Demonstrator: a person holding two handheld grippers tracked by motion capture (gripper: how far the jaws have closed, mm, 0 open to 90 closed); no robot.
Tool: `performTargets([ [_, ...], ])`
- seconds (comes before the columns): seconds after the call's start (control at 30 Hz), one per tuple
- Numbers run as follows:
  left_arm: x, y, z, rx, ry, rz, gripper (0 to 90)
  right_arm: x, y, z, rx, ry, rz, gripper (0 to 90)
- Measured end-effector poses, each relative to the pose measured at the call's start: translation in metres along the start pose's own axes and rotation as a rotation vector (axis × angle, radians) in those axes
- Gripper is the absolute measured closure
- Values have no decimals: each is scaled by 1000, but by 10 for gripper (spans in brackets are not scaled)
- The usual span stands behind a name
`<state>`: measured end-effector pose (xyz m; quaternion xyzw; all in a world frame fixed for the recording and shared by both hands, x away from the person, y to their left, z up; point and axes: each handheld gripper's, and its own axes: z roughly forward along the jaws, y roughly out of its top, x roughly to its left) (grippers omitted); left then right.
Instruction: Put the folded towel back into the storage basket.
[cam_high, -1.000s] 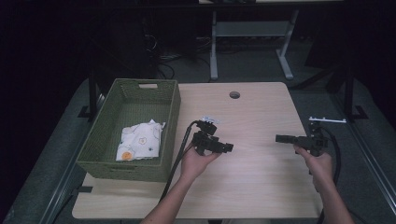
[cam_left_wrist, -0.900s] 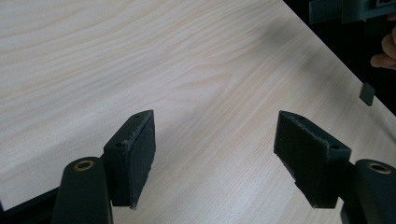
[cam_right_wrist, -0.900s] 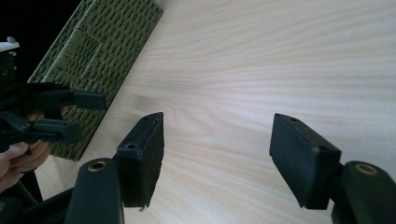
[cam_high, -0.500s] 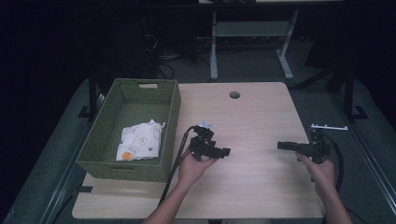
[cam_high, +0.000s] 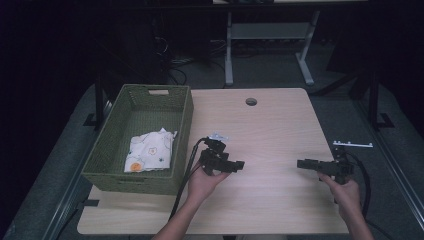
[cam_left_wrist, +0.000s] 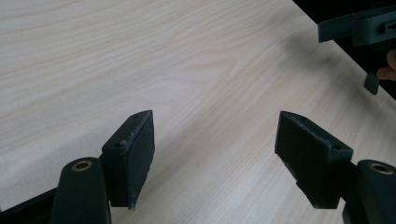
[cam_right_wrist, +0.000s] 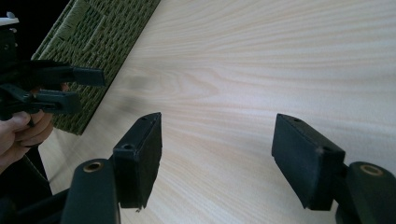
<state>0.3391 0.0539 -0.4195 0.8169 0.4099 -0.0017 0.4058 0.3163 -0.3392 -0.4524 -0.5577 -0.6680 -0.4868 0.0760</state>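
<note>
Both grippers hover over the bare wooden bench (cam_high: 270, 130), jaws open with nothing between them. The left gripper (cam_high: 239, 164) points toward the right gripper (cam_high: 302, 163), which faces back at it, well apart. The green woven basket (cam_high: 181, 115) sits behind the left gripper's jaws, holding a folded patterned cloth (cam_high: 150, 151).

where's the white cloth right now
In the high view the white patterned cloth lies inside the green woven basket at the table's left side, left of the left gripper.
</note>
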Motion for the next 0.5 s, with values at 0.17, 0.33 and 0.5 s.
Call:
performTargets([
  [0.17,-1,-6,-2,-8,-11,1,288,-3,-10,-3,-10,7,12,330],
  [0.33,0,-11,-4,-4,-20,7,287,-3,-18,-6,-4,-2,0,326],
  [0.5,-1,-16,-6,-7,-6,26,287,0,-24,-6,-4,-9,-24,323],
])
